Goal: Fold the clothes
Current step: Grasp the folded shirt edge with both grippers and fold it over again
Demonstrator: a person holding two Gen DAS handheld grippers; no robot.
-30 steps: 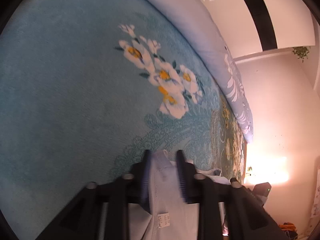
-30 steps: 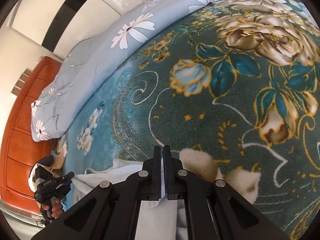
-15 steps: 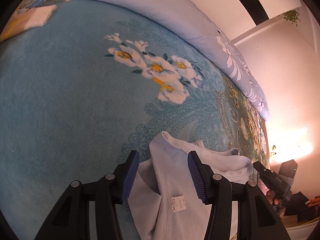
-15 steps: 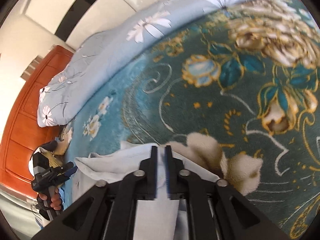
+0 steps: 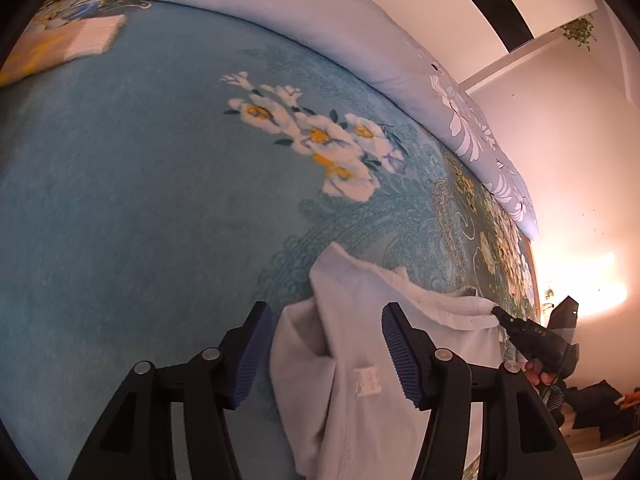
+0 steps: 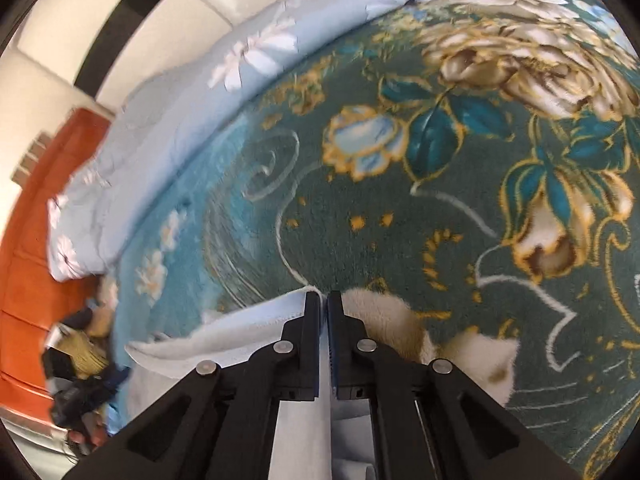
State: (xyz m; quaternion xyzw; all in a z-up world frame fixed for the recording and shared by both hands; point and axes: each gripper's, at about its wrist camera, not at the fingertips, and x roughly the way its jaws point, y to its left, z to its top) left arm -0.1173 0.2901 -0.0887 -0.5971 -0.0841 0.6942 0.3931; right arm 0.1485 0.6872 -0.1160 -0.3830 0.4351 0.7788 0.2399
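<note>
The left hand-held gripper (image 5: 326, 354) hovers with its jaws spread wide, released, and the pale garment (image 5: 352, 380) lies loose between its blue pads (image 5: 400, 354) without being pinched. A small sewn label (image 5: 367, 380) shows on the cloth there, so this is probably the neck or waist end. The right hand-held gripper (image 6: 324, 344) is clenched on the garment's far edge (image 6: 296, 304), jaws nearly together with a thin strip of cloth between them; from the left wrist view its tip meets the cloth at the right-hand corner.

As a judgement, the fold is at an early or middle stage: the garment is bunched and doubled over in at least 1 place, with rumpled ridges instead of flat layers, and no neat rectangle is visible. What is left seems to be smoothing, squaring the edges and the closing folds. How much of the garment hangs below both views cannot be told.

The garment rests near the close edge of the bed, on a teal floral blanket (image 5: 140, 200). Beyond it the blanket runs broad and bare, giving plenty of room to lay the cloth out forward. Farther off a light blue quilt (image 5: 320, 28) is banked along the far side, and a folded towel (image 5: 92, 36) sits in the far left corner, well apart. An orange wooden headboard (image 6: 28, 240) bounds the bed's end.
</note>
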